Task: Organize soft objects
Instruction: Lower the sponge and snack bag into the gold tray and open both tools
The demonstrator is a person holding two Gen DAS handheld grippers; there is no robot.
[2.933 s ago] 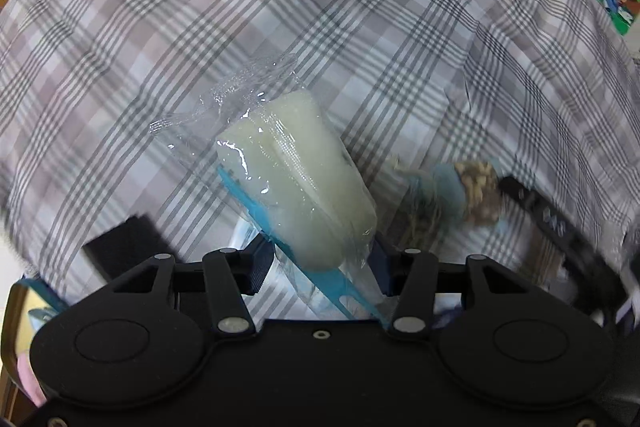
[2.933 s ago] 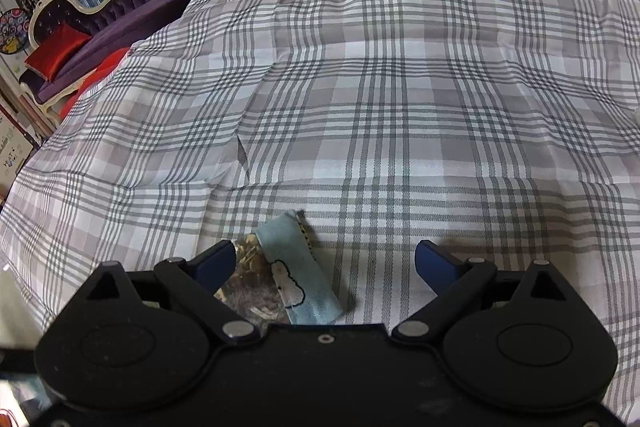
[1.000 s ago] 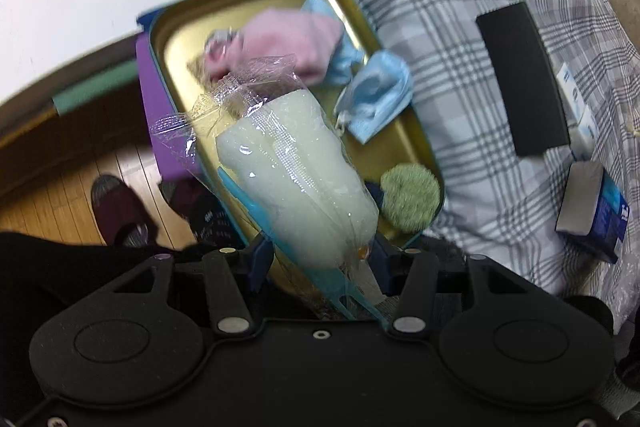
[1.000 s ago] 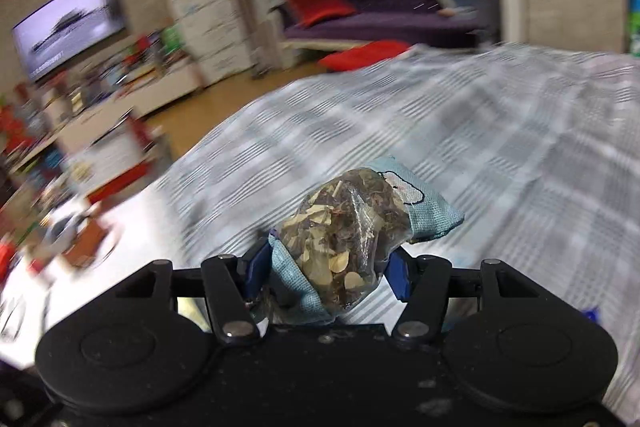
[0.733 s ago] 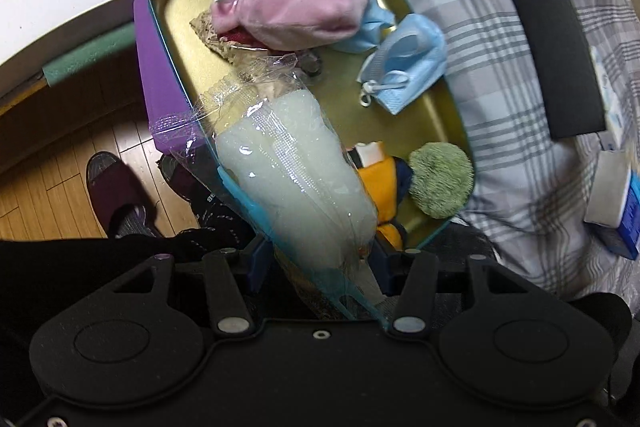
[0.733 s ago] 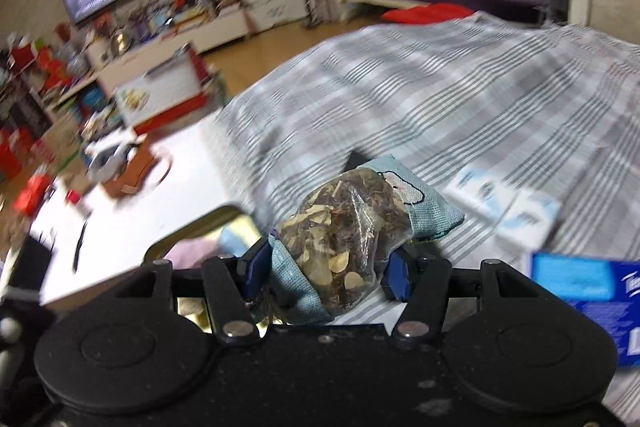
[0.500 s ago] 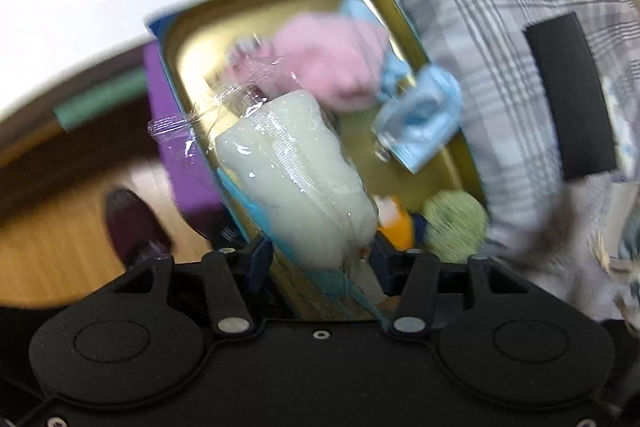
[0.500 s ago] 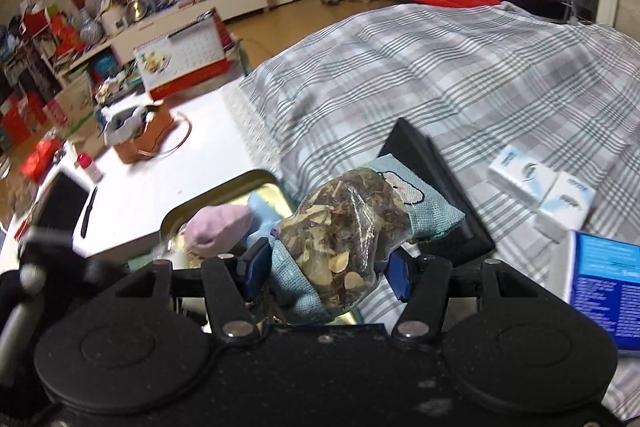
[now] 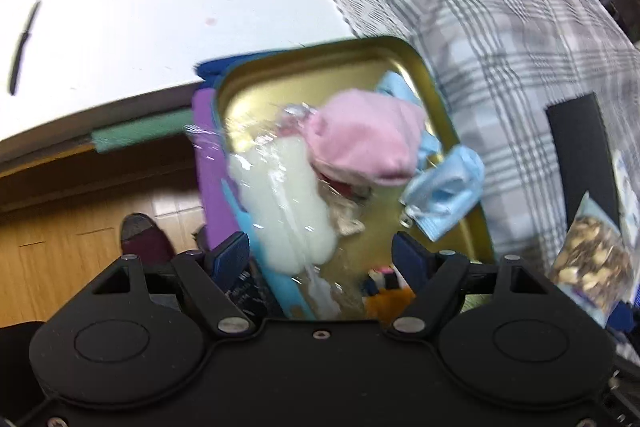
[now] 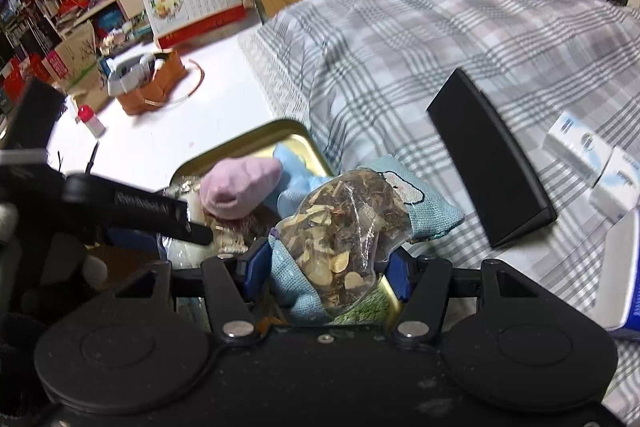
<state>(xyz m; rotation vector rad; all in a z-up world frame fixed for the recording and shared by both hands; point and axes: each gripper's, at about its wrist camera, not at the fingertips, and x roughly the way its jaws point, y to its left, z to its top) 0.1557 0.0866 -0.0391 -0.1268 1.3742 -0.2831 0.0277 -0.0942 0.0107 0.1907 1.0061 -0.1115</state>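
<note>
My left gripper [image 9: 322,251] gapes over the blurred wrapped white pad [image 9: 286,211] above the gold tin [image 9: 328,63], my right gripper [image 10: 324,267] pinching the herb sachet [image 10: 344,227] over plaid bedding [image 10: 440,39].

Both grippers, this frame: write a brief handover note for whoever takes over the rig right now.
Left gripper: open, above the gold tin; the white plastic-wrapped pack lies between its spread fingers, apparently released into the tin.
Right gripper: shut on the dried-herb sachet, held over the tin's near corner.
Already in the tin: pink pouch, blue face mask.
Done: the white pack looks delivered.
Left: lower the sachet into the tin and open the right gripper. The black case and small boxes on the plaid cover look rigid; probably leave them.
</note>
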